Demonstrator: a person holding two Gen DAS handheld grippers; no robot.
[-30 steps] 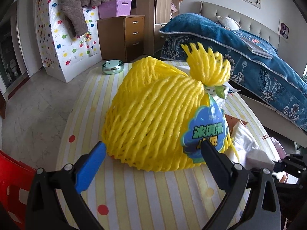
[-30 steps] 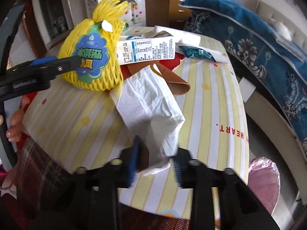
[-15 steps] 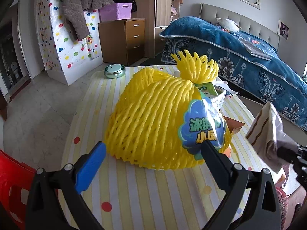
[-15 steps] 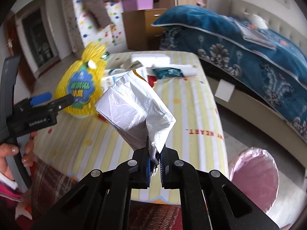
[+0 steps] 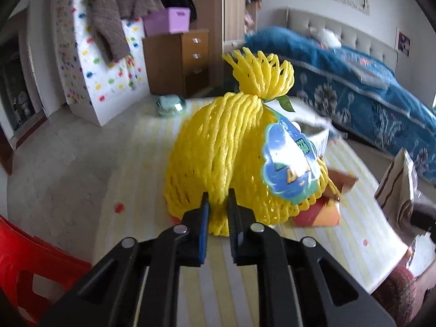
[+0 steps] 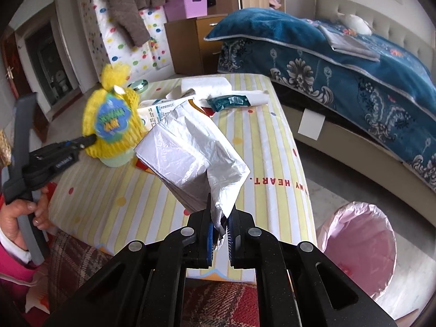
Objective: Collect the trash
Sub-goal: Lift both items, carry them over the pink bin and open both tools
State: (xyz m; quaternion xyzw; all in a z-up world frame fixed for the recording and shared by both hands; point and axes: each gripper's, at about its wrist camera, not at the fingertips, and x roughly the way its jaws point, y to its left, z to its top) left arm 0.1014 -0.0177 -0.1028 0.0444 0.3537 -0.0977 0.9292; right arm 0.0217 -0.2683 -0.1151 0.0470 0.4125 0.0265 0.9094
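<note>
The left gripper (image 5: 218, 212) is seen with its jaws closing on the lower edge of the yellow foam fruit net with a blue label (image 5: 231, 152), which stands on the yellow-striped table (image 6: 267, 147). The crumpled white plastic bag (image 6: 190, 160) is held above the table, clamped between the jaws of the right gripper (image 6: 219, 223). A bin lined with pink plastic (image 6: 359, 245) is placed on the floor beside the table.

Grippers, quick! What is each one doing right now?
Left gripper: closing, pinching the yellow foam net.
Right gripper: closed, holding the white plastic bag.
</note>
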